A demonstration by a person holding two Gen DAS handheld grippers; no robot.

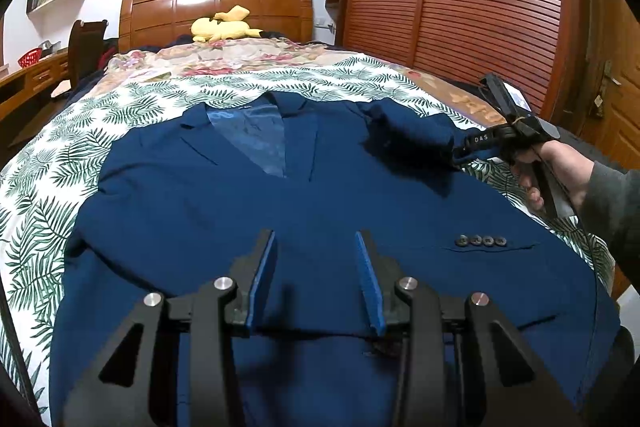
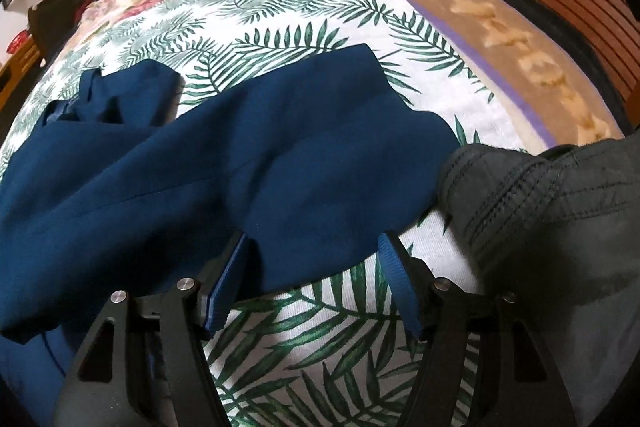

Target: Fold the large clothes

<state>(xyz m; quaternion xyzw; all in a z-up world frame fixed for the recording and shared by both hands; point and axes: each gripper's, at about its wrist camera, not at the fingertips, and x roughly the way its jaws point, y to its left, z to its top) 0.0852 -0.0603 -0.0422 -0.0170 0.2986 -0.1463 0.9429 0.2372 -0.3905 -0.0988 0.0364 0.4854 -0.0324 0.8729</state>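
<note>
We hold our left gripper [image 1: 316, 255] spread above the blue jacket [image 1: 280, 227], our right gripper [image 2: 316, 259] spread around its sleeve [image 2: 320, 163].

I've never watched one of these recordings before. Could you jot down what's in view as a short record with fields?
garment: navy suit jacket, laid front-up, lapels toward the headboard
surface: bed with a palm-leaf sheet
sleeve: one sleeve folded across the front, four cuff buttons showing
left hand-held gripper: jaws apart above the jacket, holding nothing
right hand-held gripper: jaws apart at the jacket's shoulder edge, fabric lying between them, not pinched
also in view: yellow plush toy by the wooden headboard
</note>
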